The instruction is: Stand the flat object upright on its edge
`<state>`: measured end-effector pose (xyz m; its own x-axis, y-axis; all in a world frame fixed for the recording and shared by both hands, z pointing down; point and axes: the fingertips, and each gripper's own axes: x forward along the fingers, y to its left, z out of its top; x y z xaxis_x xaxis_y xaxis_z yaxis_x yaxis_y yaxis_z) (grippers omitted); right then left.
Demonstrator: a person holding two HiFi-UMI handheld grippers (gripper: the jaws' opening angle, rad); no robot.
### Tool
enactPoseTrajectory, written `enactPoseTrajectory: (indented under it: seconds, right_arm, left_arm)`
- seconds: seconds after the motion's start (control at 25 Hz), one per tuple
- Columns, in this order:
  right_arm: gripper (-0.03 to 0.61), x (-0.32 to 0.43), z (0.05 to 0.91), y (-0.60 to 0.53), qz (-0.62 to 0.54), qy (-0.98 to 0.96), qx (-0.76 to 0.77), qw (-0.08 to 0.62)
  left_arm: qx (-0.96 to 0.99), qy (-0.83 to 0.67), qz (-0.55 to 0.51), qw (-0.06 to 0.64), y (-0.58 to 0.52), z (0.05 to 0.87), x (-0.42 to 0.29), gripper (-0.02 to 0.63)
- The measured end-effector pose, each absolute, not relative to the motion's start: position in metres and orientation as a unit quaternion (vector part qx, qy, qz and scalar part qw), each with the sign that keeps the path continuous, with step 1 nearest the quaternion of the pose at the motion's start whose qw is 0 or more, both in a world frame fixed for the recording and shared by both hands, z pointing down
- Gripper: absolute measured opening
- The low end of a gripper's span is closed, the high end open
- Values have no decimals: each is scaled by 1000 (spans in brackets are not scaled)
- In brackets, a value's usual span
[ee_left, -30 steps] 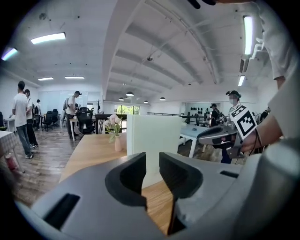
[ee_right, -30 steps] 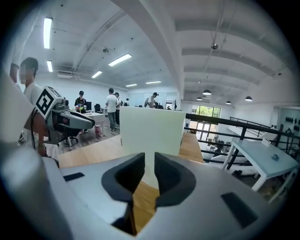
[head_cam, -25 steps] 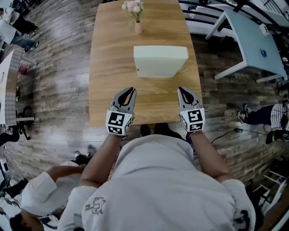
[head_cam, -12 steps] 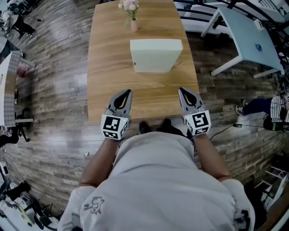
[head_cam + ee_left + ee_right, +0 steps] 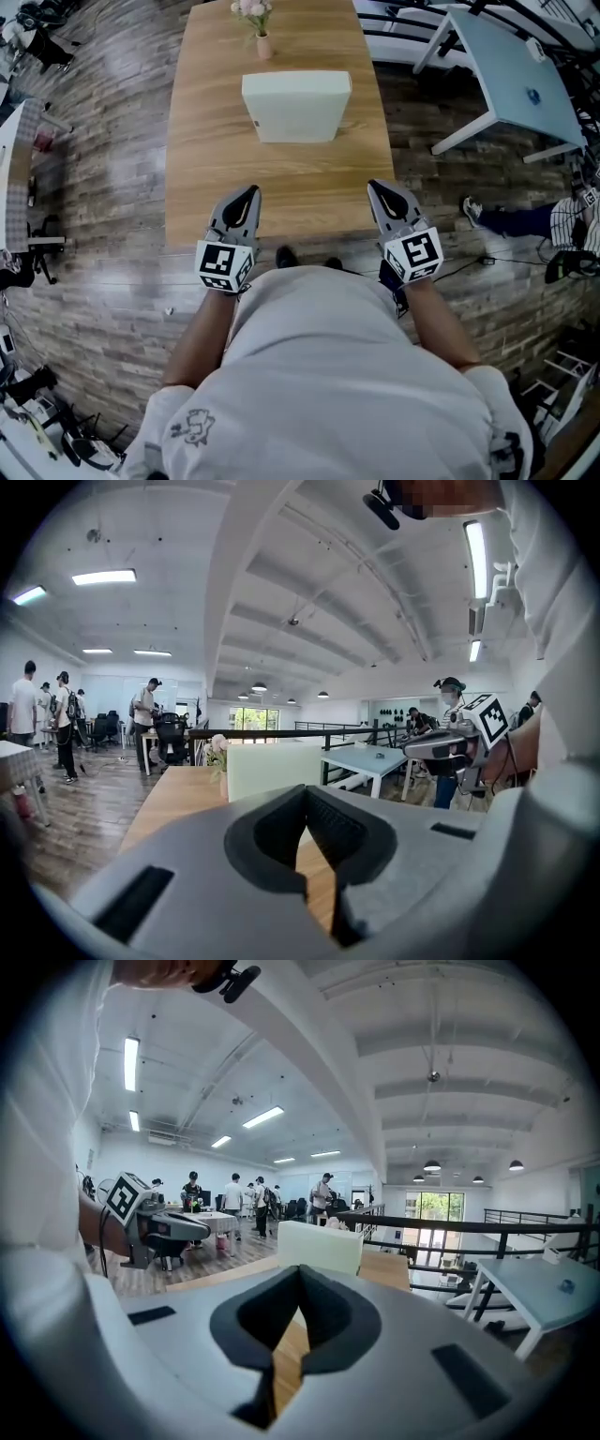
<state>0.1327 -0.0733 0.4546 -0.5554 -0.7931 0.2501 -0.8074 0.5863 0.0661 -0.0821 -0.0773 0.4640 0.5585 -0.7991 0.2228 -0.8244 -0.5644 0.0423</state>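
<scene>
A long wooden table (image 5: 197, 187) stands on a plank floor in a big open office, with other desks and people well off in the background.

The flat object (image 5: 296, 105), a pale cream slab, is on the table straight ahead of the two grippers, roughly centred between the lines they point along and well apart from both. From each gripper view it shows as an upright pale panel rising from the tabletop, so I'd say it is already standing on its long edge, with nothing propping it. Just beyond it, on the far side from the grippers, is a small vase of pink flowers (image 5: 265, 45), close but not touching as far as I can tell.

The left gripper (image 5: 248, 195) and the right gripper (image 5: 378, 190) hang over the near edge of the table, level with each other, one on each side of the person's body and pointing toward the slab. Both have their jaws pressed together with only bare tabletop showing past the pads; neither holds or touches anything. Keeping them back there leaves the slab clear, which seems sensible, since a nudge could tip it over.
</scene>
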Motion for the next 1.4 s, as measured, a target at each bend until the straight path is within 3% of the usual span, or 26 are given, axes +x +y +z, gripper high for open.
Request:
enactPoseTrajectory:
  seconds: [0.68, 1.4]
  right_arm:
    - [5, 187, 443, -26, 25, -912, 393, 112]
    - [5, 131, 422, 31, 15, -897, 431, 94]
  left_arm:
    - [867, -488, 91, 42, -25, 430, -8, 6]
    - [892, -446, 71, 34, 24, 409, -64, 6]
